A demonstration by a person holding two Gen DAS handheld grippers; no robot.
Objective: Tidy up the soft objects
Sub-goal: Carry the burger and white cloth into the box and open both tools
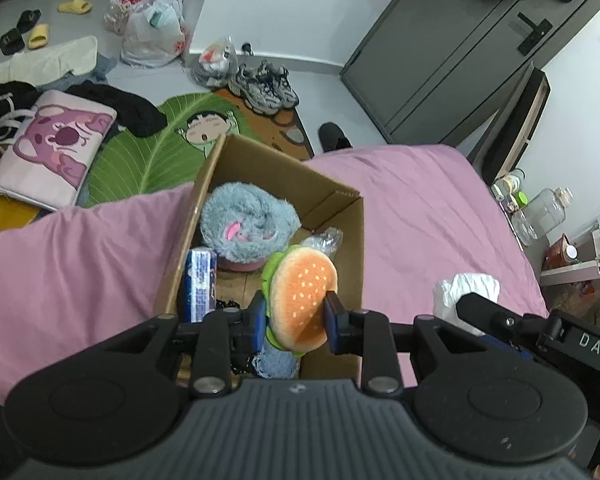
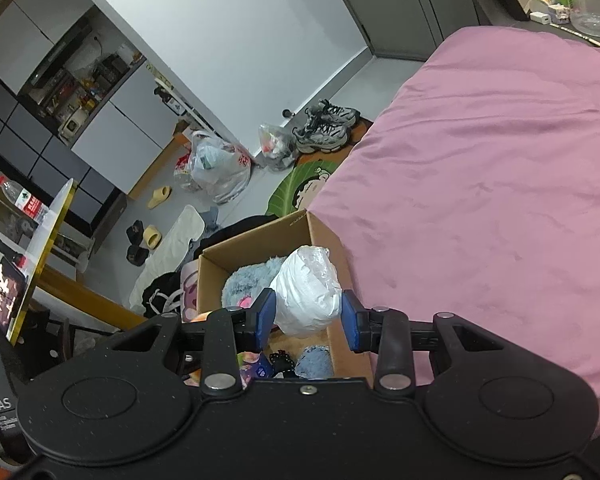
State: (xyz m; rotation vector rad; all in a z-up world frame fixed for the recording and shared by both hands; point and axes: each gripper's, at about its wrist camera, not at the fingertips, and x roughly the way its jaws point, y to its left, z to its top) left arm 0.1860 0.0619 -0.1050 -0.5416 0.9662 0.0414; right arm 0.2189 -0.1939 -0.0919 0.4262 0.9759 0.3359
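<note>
The cardboard box [image 1: 340, 216] sits on the pink bed [image 1: 420, 208] and serves as the landmark. Inside it, toward its far end, a grey-blue fluffy plush [image 1: 248, 220] already lies, with a blue-and-white packet [image 1: 198, 284] standing against the box's left wall and a crumpled clear wrapper [image 1: 326, 240] near the right wall. At the near end of the box floor there are a bluish fuzzy item [image 2: 314, 362] and some small dark pieces, though these are partly hidden and hard to identify.

The left gripper [image 1: 294, 320] is clenched on a burger plush [image 1: 302, 296], held above the near end of the box. The right gripper [image 2: 309, 320] is grasping a white plastic-wrapped bundle [image 2: 308, 292], pinched between its blue pads over the box's right side.

So the task seems well along: several soft things are boxed, and two more hang over the opening, not yet dropped in. What is left, judging from here, is to lower and release both. Beyond the box, the bed looks bare, while the clothes and the pink pillow [image 1: 52, 148] on the floor may or may not belong to the job.
</note>
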